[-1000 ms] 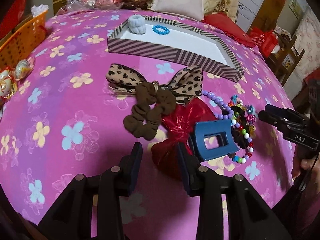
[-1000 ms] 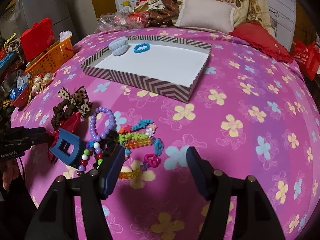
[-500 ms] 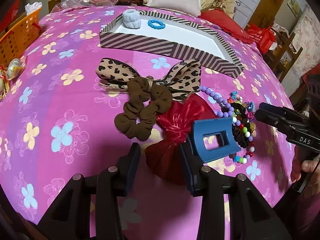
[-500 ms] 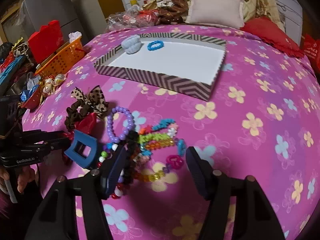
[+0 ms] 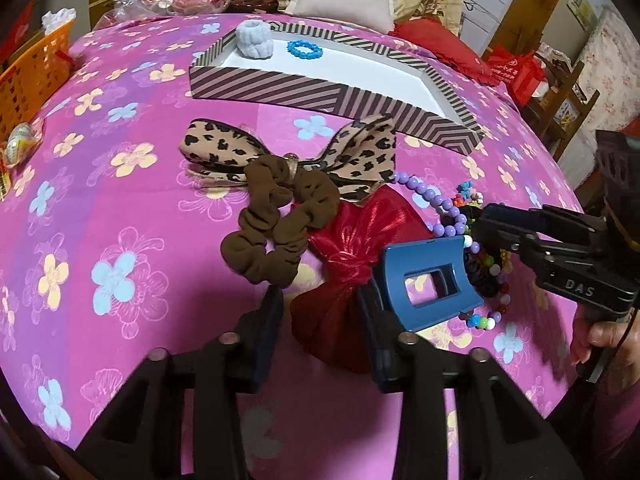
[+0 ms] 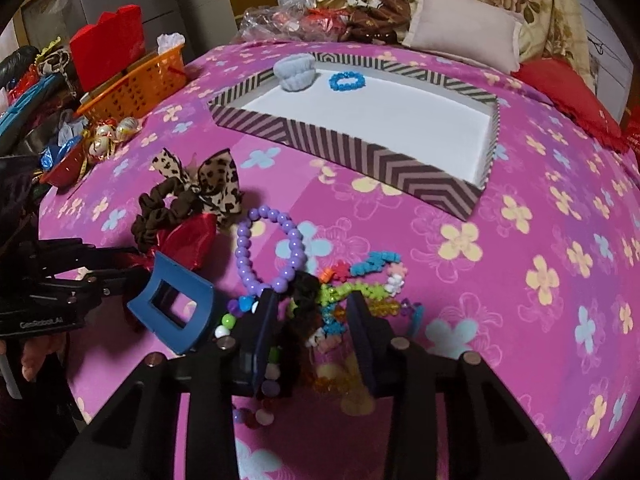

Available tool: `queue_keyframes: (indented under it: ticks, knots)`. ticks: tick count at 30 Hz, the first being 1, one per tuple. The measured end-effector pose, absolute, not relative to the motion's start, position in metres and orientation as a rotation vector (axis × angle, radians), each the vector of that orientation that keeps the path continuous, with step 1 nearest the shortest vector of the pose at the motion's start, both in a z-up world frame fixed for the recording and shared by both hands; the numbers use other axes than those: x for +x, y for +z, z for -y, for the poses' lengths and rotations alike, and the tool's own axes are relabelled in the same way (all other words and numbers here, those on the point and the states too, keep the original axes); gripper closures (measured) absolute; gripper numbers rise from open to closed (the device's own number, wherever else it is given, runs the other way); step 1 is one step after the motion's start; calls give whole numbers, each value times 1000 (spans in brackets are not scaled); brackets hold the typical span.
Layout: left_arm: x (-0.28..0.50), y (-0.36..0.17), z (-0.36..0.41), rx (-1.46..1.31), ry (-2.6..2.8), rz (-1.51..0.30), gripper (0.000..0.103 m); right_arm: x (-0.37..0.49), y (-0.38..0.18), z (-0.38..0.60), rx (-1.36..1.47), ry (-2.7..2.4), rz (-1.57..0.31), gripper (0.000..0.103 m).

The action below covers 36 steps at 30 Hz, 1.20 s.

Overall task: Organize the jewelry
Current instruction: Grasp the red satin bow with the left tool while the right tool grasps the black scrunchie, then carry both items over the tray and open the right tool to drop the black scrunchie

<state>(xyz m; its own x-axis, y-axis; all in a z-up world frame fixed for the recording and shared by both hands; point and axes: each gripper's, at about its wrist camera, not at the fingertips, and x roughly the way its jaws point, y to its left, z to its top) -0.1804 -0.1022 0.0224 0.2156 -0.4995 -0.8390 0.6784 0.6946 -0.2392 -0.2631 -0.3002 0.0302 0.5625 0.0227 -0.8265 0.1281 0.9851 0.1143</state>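
Note:
A striped tray (image 5: 280,92) (image 6: 360,152) at the back holds a pale scrunchie (image 5: 254,39) and a blue bead ring (image 5: 305,49). In front lie a leopard bow (image 5: 360,156), brown scrunchie (image 5: 276,220), red bow (image 5: 352,248), blue claw clip (image 5: 424,280) (image 6: 176,308), purple bead bracelet (image 6: 268,248) and a heap of coloured bead bracelets (image 6: 352,284). My left gripper (image 5: 320,320) is open, its jaws either side of the red bow's lower lobe. My right gripper (image 6: 312,320) is open over the bracelet heap, straddling a dark scrunchie (image 6: 304,292).
The pink flowered bedcover (image 5: 120,240) slopes off at all sides. An orange basket (image 6: 136,84) and foil-wrapped sweets (image 6: 108,136) sit at the left edge. Pillows (image 6: 460,28) and bags crowd the back. A red cushion (image 6: 568,92) lies right of the tray.
My left gripper has moved forward so its jaws now flank the red bow. My right gripper has moved left and forward over the bracelet heap, and its jaws have narrowed.

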Motion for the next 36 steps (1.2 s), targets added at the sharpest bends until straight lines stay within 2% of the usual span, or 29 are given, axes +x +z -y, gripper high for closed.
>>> queue_keyframes:
  ticks: [2,4,7,25,36]
  knots:
    - [-182,23,104,196,-842,-1079,90,-261,28,301,171,-62,-974,69]
    - [-184,25,104,214,-841,-1063,97,-261,27,302,168,-71,-974,89]
    - [-186,30,101,221,-826,-1037,102,-265,30,305,181,-69,-966,96]
    - [-210,77,72,160,-935,-997,103,-302,90,315,264,-34,-805,97]
    - [-205,88,69,139,-909,-969,103,-302,95,315,263,-47,-796,97]
